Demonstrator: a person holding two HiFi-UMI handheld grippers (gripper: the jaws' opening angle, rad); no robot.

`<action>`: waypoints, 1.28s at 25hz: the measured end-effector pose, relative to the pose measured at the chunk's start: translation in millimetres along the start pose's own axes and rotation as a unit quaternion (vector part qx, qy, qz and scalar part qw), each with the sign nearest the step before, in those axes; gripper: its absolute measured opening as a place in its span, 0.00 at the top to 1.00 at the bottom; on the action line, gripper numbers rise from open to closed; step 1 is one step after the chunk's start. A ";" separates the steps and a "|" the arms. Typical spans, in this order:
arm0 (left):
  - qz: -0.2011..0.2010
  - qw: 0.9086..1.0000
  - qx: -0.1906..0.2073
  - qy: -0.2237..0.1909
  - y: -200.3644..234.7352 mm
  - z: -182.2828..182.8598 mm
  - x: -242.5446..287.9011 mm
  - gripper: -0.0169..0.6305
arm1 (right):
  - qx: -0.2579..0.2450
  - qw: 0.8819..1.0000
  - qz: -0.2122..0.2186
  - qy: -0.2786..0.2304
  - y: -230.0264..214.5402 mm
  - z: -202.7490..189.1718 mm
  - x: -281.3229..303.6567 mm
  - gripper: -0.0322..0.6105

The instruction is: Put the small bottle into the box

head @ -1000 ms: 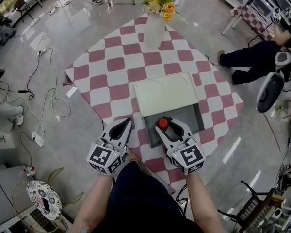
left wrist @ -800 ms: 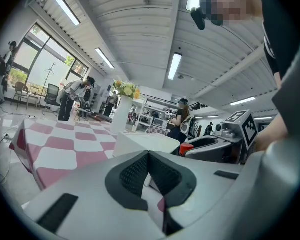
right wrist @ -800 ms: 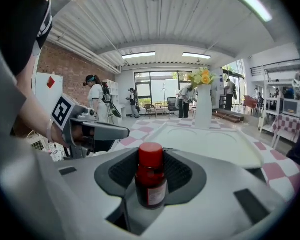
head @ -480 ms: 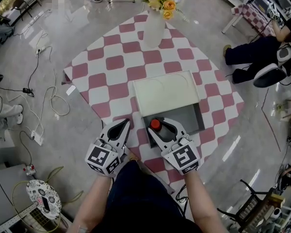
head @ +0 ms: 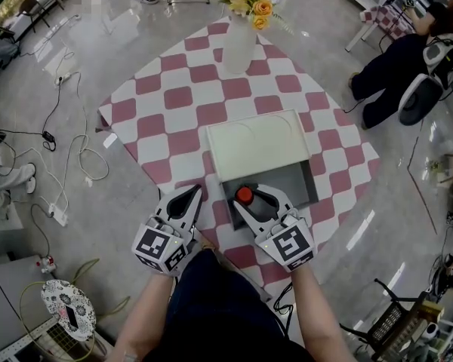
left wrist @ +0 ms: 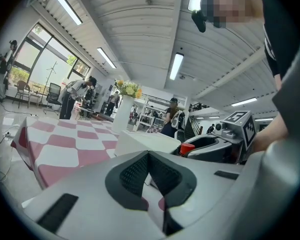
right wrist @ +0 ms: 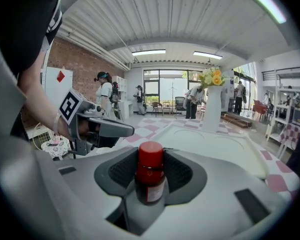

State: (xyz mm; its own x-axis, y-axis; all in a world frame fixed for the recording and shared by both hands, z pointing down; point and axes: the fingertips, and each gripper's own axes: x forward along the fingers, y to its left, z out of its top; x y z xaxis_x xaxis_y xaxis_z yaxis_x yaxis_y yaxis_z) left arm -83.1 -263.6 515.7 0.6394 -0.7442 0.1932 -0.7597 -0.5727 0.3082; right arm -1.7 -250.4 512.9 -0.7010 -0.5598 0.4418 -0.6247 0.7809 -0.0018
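The small bottle (head: 244, 195), dark with a red cap, stands upright between the jaws of my right gripper (head: 253, 197), which is shut on it. It hangs over the near left edge of the open grey box (head: 298, 181). The box's white lid (head: 257, 145) lies flat behind it. In the right gripper view the bottle (right wrist: 150, 176) fills the gap of the right gripper (right wrist: 150, 170), the pads pressing its sides. My left gripper (head: 190, 193) is shut and empty, just left of the box; in its own view the left gripper (left wrist: 150, 171) shows the red cap (left wrist: 187, 147) to its right.
The box rests on a pink-and-white checked cloth (head: 181, 100) on the floor. A white vase (head: 239, 45) with yellow flowers stands at the cloth's far side. Cables (head: 75, 157) trail at the left. A person (head: 392, 74) sits at the far right.
My right gripper has shifted slightly left with the bottle, staying over the box's near edge. The left gripper has barely moved. The seated person at the right has shifted.
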 end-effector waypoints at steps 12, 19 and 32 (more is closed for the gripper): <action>-0.005 1.000 0.001 -0.001 -6.2 -1.5 -1.3 0.97 | -0.007 1.000 -0.008 0.012 2.3 -7.6 -9.6 0.70; -0.005 1.000 0.003 0.001 -10.1 -2.6 -2.9 0.97 | -0.008 1.000 -0.012 0.016 2.2 -9.5 -11.9 0.70; -0.005 1.000 0.004 0.001 -16.4 -3.9 -7.4 0.97 | 0.005 1.000 -0.015 0.018 2.4 -15.4 -14.7 0.67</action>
State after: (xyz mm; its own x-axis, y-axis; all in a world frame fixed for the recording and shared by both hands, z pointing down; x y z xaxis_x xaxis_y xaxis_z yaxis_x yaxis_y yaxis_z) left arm -74.9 -247.3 512.9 0.6476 -0.7374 0.1920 -0.7538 -0.5829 0.3034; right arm 12.4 -236.0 520.1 -0.6692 -0.5727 0.4735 -0.6488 0.7610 0.0034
